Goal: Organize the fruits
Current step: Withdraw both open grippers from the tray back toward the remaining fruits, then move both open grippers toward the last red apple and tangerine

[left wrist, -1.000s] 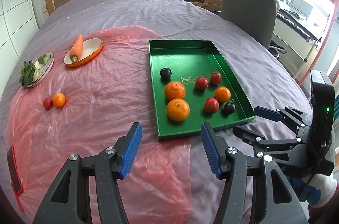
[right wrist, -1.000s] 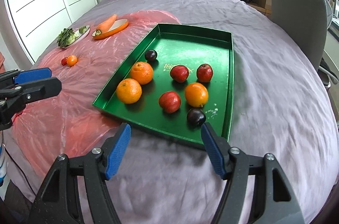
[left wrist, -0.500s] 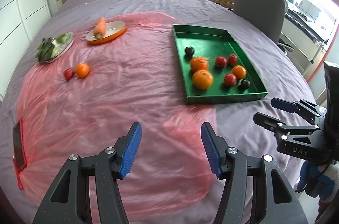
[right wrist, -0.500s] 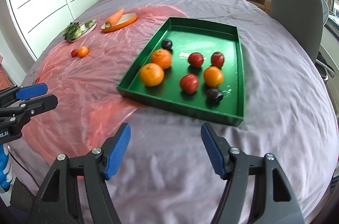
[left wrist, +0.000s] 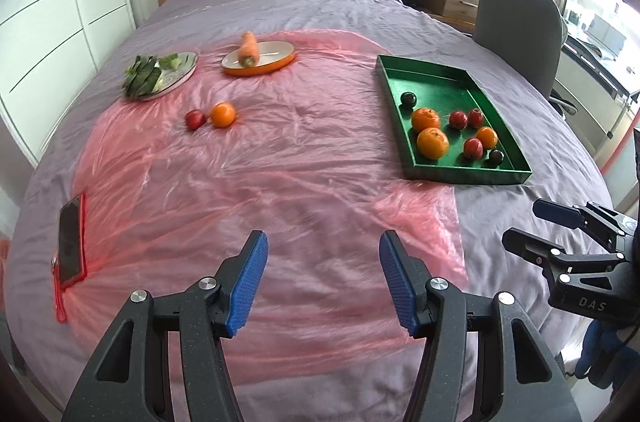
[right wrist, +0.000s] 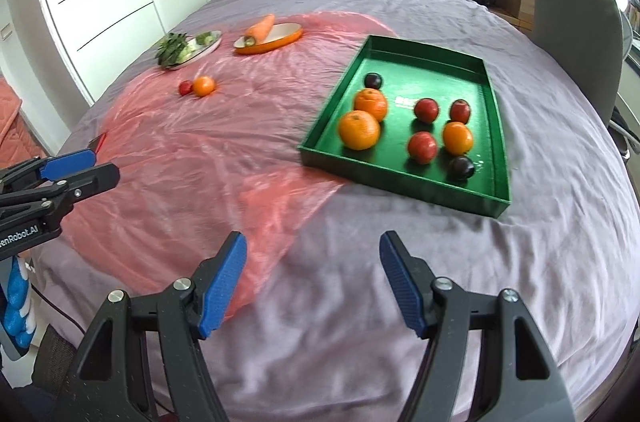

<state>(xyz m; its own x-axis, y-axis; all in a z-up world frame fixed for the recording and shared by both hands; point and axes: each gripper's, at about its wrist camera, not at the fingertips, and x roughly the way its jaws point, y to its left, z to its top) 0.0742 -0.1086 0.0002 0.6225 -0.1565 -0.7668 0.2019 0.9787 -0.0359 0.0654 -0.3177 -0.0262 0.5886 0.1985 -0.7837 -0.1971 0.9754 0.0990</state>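
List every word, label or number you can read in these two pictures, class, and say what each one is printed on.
"DAS": white letters on the black body of the right gripper.
"enRobot.AI": white letters on the body of the left gripper; the picture edge cuts off the start.
Pale marks on the floor of the green tray: too blurred to read.
Nothing else can be read.

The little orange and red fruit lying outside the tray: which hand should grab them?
Probably the left hand-held gripper. The loose orange and red fruit lie on its side of the bed, while the right hand-held gripper sits nearer the green tray. Both are open and empty.
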